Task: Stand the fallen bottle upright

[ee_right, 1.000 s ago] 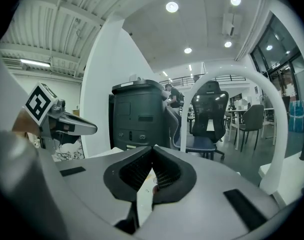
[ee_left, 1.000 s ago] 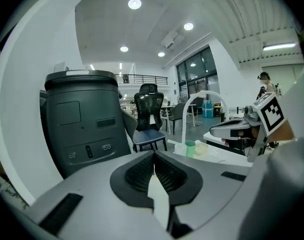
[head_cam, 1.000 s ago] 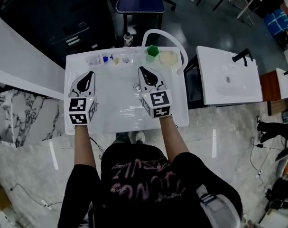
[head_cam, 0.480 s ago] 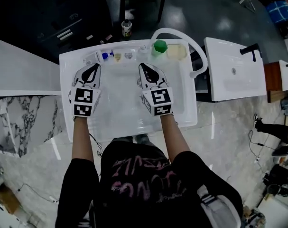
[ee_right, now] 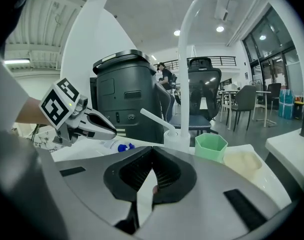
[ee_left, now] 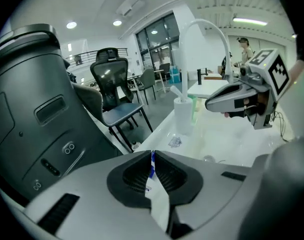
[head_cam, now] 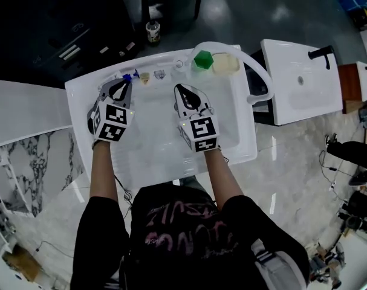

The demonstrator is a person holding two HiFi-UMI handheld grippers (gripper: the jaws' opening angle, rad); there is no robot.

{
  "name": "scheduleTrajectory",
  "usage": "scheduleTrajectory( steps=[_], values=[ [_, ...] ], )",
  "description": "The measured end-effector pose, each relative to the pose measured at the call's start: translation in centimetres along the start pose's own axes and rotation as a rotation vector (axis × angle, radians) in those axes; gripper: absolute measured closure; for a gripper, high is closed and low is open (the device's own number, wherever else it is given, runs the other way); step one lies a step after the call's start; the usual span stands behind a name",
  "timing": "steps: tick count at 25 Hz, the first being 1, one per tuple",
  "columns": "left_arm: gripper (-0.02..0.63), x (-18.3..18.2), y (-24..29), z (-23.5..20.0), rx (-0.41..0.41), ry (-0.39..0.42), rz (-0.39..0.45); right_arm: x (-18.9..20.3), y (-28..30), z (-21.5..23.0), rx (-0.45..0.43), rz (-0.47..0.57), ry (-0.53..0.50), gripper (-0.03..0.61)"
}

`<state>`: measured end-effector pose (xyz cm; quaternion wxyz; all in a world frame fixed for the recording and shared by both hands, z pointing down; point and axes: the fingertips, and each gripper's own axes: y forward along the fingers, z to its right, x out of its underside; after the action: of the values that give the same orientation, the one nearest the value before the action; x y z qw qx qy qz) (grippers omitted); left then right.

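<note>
The fallen bottle (head_cam: 123,77) is small and clear, with a blue cap and a white label. It lies on its side on the sink's back rim at the left. My left gripper (head_cam: 124,83) is shut and empty, its tips just in front of the bottle. In the left gripper view the bottle (ee_left: 152,168) shows through the slit below the closed left gripper (ee_left: 152,154). My right gripper (head_cam: 178,88) hangs shut and empty over the white sink (head_cam: 165,144). From the right gripper view the bottle (ee_right: 116,146) lies under the left gripper (ee_right: 114,132).
A white arched faucet (head_cam: 256,65) rises at the back rim. Beside its base stand a green hexagonal cup (head_cam: 202,60) and a pale yellow dish (head_cam: 225,64). A second white basin (head_cam: 298,95) lies to the right. A dark bin (ee_right: 126,99) stands behind the sink.
Both grippers have sunk and moved toward the sink's back rim. The left one has rolled and come close to the fallen bottle. Both stayed shut.
</note>
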<state>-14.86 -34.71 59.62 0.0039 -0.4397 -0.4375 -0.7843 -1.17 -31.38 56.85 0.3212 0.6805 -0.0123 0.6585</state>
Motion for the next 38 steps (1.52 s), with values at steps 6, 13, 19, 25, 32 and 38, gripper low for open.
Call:
scheduleTrajectory(
  steps=[6,13,19,25,32,38],
  values=[
    [0.49,1.9,3.8,0.0,0.093,0.154,-0.151,2.0,1.1,0.3,0.0,-0.04,0.024,0.566],
    [0.446,3.2,6.7,0.5,0.181,0.29,-0.271,3.3,1.9,0.9,0.008,-0.074,0.047,0.566],
    [0.462,4.4,8.3,0.1,0.257,0.327,-0.394,4.0,1.8,2.1,0.028,-0.092,0.045,0.566],
    [0.461,5.1,8.9,0.4,0.316,0.372,-0.471,4.4,1.7,3.1,0.051,-0.099,0.063,0.565],
    [0.465,5.0,9.1,0.8,0.376,0.425,-0.513,5.0,1.8,3.0,0.053,-0.112,0.074,0.566],
    [0.466,5.0,8.9,0.8,0.389,0.42,-0.494,4.6,1.9,3.1,0.061,-0.104,0.071,0.566]
  ],
)
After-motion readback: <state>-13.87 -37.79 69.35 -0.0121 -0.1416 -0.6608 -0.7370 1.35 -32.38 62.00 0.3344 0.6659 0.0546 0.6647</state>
